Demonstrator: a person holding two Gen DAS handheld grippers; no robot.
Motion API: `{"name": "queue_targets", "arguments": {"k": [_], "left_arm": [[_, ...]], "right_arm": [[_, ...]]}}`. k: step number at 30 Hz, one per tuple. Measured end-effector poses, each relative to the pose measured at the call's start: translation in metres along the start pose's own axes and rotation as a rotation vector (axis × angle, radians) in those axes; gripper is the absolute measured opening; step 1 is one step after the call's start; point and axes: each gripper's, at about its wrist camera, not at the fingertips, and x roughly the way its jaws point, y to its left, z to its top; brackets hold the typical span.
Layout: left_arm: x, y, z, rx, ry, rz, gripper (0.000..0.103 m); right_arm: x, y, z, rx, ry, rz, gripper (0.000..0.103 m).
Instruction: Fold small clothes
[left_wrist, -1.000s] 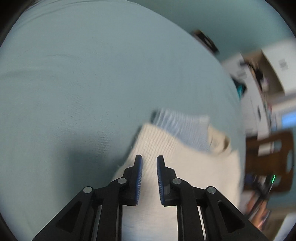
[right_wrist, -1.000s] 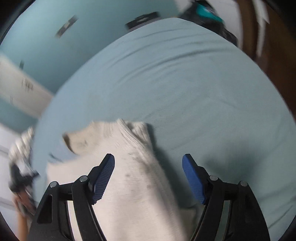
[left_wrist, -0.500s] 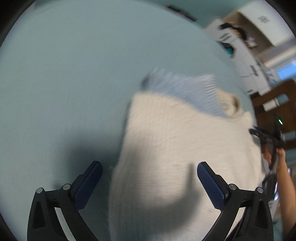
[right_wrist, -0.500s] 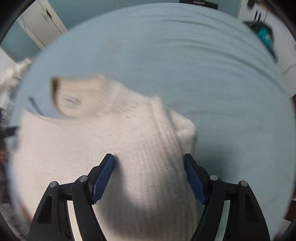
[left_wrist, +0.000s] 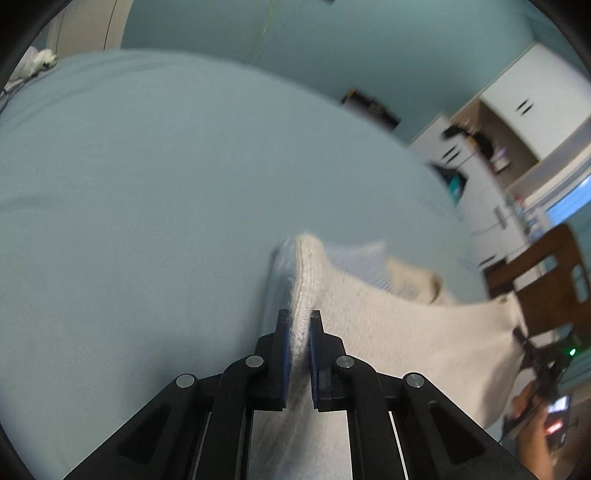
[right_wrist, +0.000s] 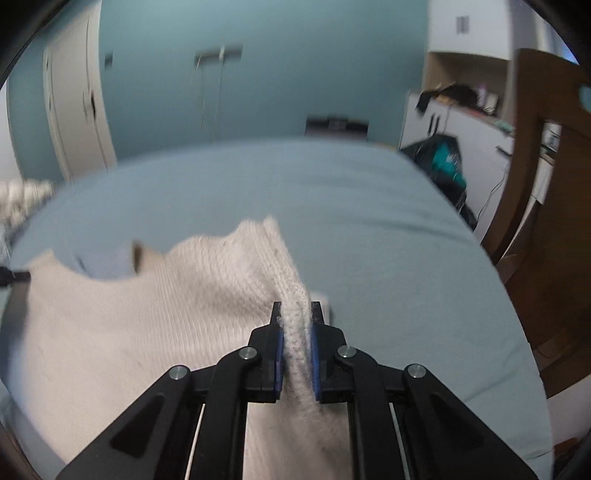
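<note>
A cream knitted sweater (left_wrist: 399, 325) lies on a pale blue bed sheet (left_wrist: 147, 206), stretched between my two grippers. My left gripper (left_wrist: 300, 317) is shut on its left edge, where a light blue striped garment (left_wrist: 364, 258) shows underneath. My right gripper (right_wrist: 297, 308) is shut on the sweater's (right_wrist: 147, 302) right ribbed edge, lifted a little off the sheet (right_wrist: 388, 229). The right gripper also shows at the far right of the left wrist view (left_wrist: 535, 354).
A wooden chair (right_wrist: 546, 206) stands right of the bed. White cabinets (left_wrist: 517, 122) and a dark bag (right_wrist: 443, 162) are beyond the bed's far right corner. A white wardrobe (right_wrist: 74, 99) stands at the far left. A bundle of white cloth (left_wrist: 37, 62) lies at the bed's far left.
Both grippers were open over the sweater half a second ago. Both have now closed on its opposite side edges and raised them, and the views have tilted up toward the room.
</note>
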Motion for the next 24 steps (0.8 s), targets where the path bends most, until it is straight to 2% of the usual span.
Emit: {"name": "queue_targets", "arguments": {"k": [3,7,10,13,14,16,20,23,24], "left_arm": [[-0.004,-0.014,0.027,0.018,-0.076,0.023,0.007],[0.009,-0.030,0.073,0.003,-0.143,0.021,0.006],[0.041,-0.037,0.107,-0.003,-0.191,0.053,0.006],[0.079,-0.033,0.120,-0.036,-0.177,0.114,0.006],[0.092,-0.029,0.122,-0.047,-0.164,0.137,0.006],[0.125,-0.026,0.121,-0.040,-0.126,0.193,0.006],[0.164,-0.018,0.107,0.024,-0.070,0.278,0.006],[0.189,-0.001,0.089,0.059,0.001,0.349,0.008],[0.186,0.000,0.081,0.098,-0.042,0.335,0.008]], "right_arm": [[-0.005,0.002,0.014,0.015,-0.062,-0.015,0.007],[0.018,0.000,0.040,0.084,-0.108,-0.059,0.007],[0.047,-0.017,0.057,0.158,-0.091,-0.100,0.007],[0.097,-0.038,0.058,0.236,0.002,-0.150,0.007],[0.125,-0.045,0.052,0.270,0.062,-0.169,0.007],[0.155,-0.055,0.034,0.319,0.142,-0.189,0.007],[0.194,-0.064,-0.001,0.377,0.254,-0.220,0.007],[0.191,-0.070,-0.007,0.413,0.243,-0.198,0.011],[0.191,-0.072,-0.008,0.422,0.249,-0.187,0.016]]}}
